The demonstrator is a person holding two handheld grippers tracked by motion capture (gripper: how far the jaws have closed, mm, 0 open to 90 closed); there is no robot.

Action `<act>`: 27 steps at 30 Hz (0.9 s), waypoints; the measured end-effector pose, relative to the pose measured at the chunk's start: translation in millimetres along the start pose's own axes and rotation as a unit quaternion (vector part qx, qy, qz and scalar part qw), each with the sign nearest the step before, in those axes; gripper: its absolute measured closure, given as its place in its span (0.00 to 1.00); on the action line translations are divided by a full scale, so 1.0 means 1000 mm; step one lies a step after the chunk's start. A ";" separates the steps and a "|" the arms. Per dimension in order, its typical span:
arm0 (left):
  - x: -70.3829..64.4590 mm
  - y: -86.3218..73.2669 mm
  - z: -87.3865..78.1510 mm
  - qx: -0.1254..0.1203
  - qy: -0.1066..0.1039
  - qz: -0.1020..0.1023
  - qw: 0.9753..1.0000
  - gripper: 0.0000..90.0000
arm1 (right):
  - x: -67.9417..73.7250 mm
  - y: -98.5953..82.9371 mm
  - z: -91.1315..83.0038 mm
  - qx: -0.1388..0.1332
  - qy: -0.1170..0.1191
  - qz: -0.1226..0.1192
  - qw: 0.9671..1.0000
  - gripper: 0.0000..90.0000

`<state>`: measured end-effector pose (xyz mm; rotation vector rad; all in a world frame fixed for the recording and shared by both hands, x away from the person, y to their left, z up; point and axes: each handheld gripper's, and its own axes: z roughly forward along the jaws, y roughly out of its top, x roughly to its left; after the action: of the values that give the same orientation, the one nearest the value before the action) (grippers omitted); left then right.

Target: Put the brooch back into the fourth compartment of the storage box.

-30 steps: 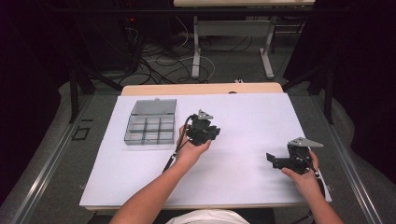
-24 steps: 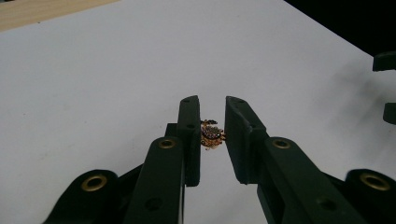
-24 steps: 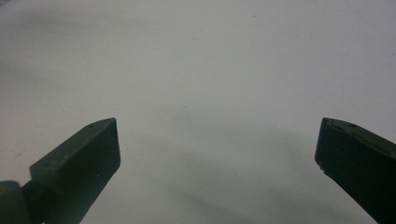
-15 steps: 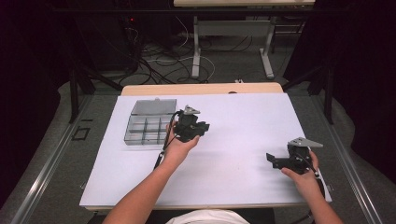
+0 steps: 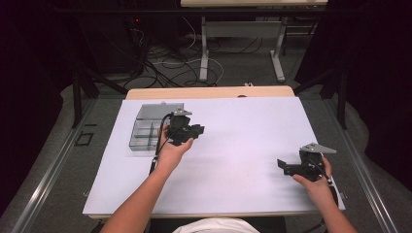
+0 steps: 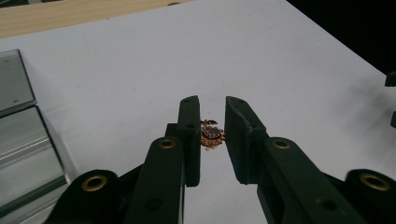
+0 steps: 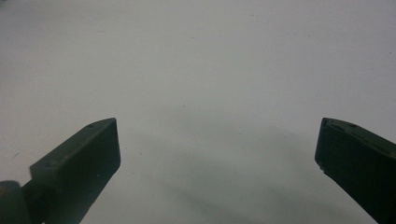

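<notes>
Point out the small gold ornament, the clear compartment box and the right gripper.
gold ornament [image 6: 212,134], left gripper view, its dark centre.
compartment box [image 5: 145,127], high view, a divider wall.
right gripper [image 5: 282,166], high view, between its fingertips.

Compartment box [image 5: 151,128] on counter [image 5: 243,145], far left. Left gripper [image 5: 187,131] just right of box, small trinket [image 6: 211,134] between its fingers [image 6: 190,135]. Right gripper [image 5: 291,167] well apart, near right front edge.

You are working in a lab recording bay: black curtains [image 5: 29,73] are enclosing the white surface [image 5: 243,145], and cables [image 5: 165,58] are trailing across the floor [image 5: 233,68] behind it.
</notes>
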<state>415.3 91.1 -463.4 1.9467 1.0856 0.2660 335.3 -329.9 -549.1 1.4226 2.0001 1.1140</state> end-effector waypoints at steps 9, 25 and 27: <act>0.018 -0.007 -0.015 0.003 0.011 -0.018 1.000 0.85 | 0.000 0.000 0.001 -0.002 -0.004 -0.001 1.000 0.00; 0.057 -0.022 -0.042 -0.004 0.052 -0.053 0.997 0.85 | 0.001 0.000 0.000 0.000 -0.002 0.001 1.000 0.00; 0.062 -0.024 -0.046 -0.003 0.061 -0.053 0.997 0.85 | 0.001 0.000 0.000 -0.001 -0.004 0.002 1.000 0.00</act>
<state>413.5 172.0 -467.6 1.8802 1.2617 0.3318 335.0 -328.8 -549.4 1.4270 1.9912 1.1104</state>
